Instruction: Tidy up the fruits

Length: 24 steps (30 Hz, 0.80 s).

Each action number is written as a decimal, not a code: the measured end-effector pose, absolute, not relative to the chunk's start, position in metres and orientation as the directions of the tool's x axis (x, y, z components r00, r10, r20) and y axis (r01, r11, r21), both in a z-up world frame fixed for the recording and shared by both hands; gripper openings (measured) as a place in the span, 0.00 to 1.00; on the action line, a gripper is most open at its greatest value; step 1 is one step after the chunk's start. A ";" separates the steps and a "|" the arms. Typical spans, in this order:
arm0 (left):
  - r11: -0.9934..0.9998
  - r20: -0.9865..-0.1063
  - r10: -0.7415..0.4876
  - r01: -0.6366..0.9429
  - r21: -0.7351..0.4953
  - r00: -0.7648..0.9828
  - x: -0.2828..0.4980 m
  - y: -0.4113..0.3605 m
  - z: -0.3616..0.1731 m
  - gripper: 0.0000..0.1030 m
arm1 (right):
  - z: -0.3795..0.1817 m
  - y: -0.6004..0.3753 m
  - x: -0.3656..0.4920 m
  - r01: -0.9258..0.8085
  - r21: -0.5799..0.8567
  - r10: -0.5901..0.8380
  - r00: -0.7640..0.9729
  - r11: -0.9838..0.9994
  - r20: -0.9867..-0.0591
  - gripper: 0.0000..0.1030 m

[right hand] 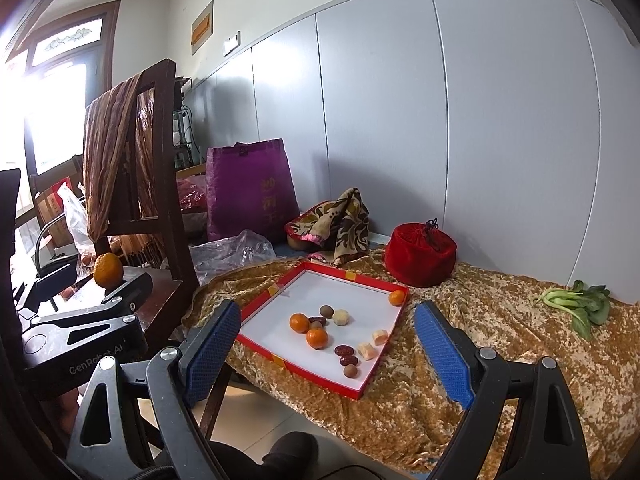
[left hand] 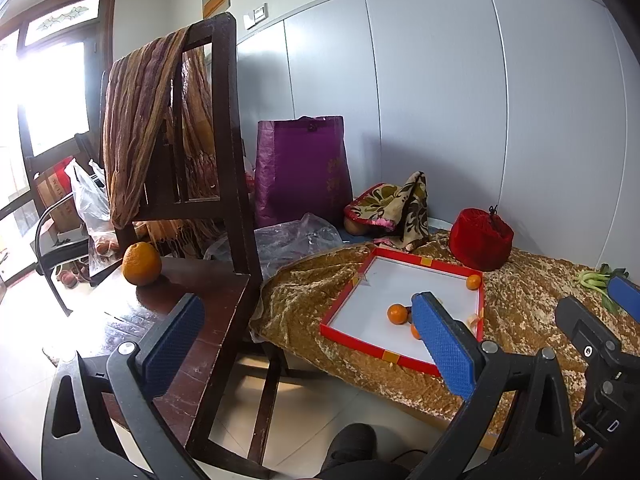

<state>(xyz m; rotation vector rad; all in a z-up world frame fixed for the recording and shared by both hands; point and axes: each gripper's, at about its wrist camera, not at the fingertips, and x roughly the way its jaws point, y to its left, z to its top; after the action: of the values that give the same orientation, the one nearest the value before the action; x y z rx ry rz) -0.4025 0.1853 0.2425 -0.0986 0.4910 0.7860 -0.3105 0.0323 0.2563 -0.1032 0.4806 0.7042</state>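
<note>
A red-rimmed white tray lies on a gold cloth and holds three small oranges, dates, brown round fruits and pale pieces. The tray also shows in the left wrist view. A large orange stands on the dark wooden chair seat; it also shows in the right wrist view. My left gripper is open and empty, between chair and tray. My right gripper is open and empty, in front of the tray.
A wooden chair with a striped scarf stands left of the cloth-covered surface. A purple bag, clear plastic bag, patterned cloth, red velvet pouch and green vegetables lie behind and right of the tray.
</note>
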 end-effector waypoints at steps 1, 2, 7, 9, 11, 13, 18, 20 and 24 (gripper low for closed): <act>0.709 -0.459 0.654 -0.699 0.094 0.601 -0.402 0.185 0.243 1.00 | 0.256 0.032 -0.310 -0.643 0.068 0.597 0.659 0.763 -0.458 0.87; 0.709 -0.459 0.654 -0.699 0.094 0.602 -0.402 0.184 0.243 1.00 | 0.256 0.032 -0.310 -0.642 0.068 0.596 0.659 0.763 -0.459 0.87; 0.711 -0.459 0.652 -0.697 0.094 0.604 -0.402 0.183 0.244 1.00 | 0.258 0.031 -0.309 -0.640 0.067 0.594 0.662 0.765 -0.456 0.87; 0.709 -0.459 0.654 -0.699 0.094 0.602 -0.401 0.183 0.243 1.00 | 0.258 0.031 -0.310 -0.640 0.067 0.594 0.663 0.765 -0.456 0.87; 0.710 -0.458 0.653 -0.698 0.094 0.602 -0.402 0.183 0.243 1.00 | 0.259 0.031 -0.310 -0.640 0.065 0.593 0.664 0.766 -0.454 0.87; 0.710 -0.459 0.652 -0.698 0.093 0.603 -0.401 0.183 0.243 1.00 | 0.260 0.031 -0.309 -0.640 0.064 0.593 0.665 0.766 -0.454 0.87; 0.713 -0.462 0.649 -0.695 0.093 0.604 -0.398 0.184 0.242 1.00 | 0.260 0.033 -0.308 -0.641 0.063 0.593 0.664 0.765 -0.456 0.87; 0.714 -0.464 0.647 -0.694 0.091 0.605 -0.396 0.185 0.242 1.00 | 0.260 0.034 -0.307 -0.640 0.062 0.592 0.665 0.766 -0.456 0.87; 0.716 -0.464 0.645 -0.692 0.090 0.607 -0.394 0.185 0.242 1.00 | 0.260 0.034 -0.305 -0.637 0.058 0.589 0.668 0.768 -0.456 0.87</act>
<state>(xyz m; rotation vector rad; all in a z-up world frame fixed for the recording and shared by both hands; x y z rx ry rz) -0.3937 0.1851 0.2417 -0.1024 0.4949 0.7742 -0.3051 0.0338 0.2600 -0.1091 0.4748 0.6928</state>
